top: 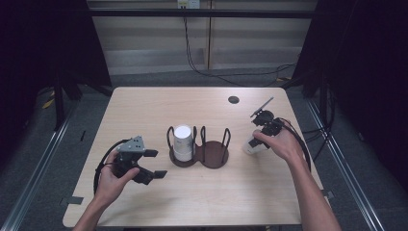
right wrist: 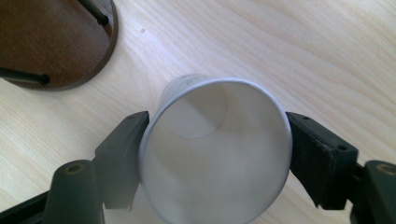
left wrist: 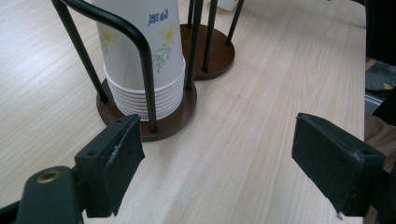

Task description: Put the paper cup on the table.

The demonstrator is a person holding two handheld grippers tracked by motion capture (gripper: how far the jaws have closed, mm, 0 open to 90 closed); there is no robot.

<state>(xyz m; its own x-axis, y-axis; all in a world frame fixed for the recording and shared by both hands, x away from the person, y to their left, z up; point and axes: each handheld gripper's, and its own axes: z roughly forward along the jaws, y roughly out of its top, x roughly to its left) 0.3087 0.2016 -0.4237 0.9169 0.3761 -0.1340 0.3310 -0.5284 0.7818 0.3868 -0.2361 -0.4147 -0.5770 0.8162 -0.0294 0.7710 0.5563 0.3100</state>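
1. Two black pads (right wrist: 123,154) of the right gripper (right wrist: 215,154) are set against the rim of a single white paper cup (right wrist: 215,154), one on each side, so the cup is gripped between them; its open mouth is turned toward the gripper's camera.
2. From above, the right gripper (top: 257,139) is seen at the right of the table (top: 202,197), with the paper cup (top: 250,144) under it, low over the wood and just right of the holder.
3. Both jaws of the left gripper (left wrist: 217,163) are spread wide with nothing between them; bare tabletop is seen in the gap.
4. From above, the left gripper (top: 153,163) is held at the near left of the table, its jaws pointed right toward the holder and apart from it.
5. Between the two grippers a dark brown cup holder (top: 214,155) is placed, made of two joined round bases with black wire uprights.
6. A stack of white paper cups (top: 183,143), printed with flowers, is stood upside down in the holder's left ring; the right ring is left bare.
7. In the left gripper view the stack of white paper cups (left wrist: 144,60) is seen just beyond the left jaw, inside the wire uprights (left wrist: 140,60).
8. A small dark hole (top: 234,99) is set in the far right of the table.
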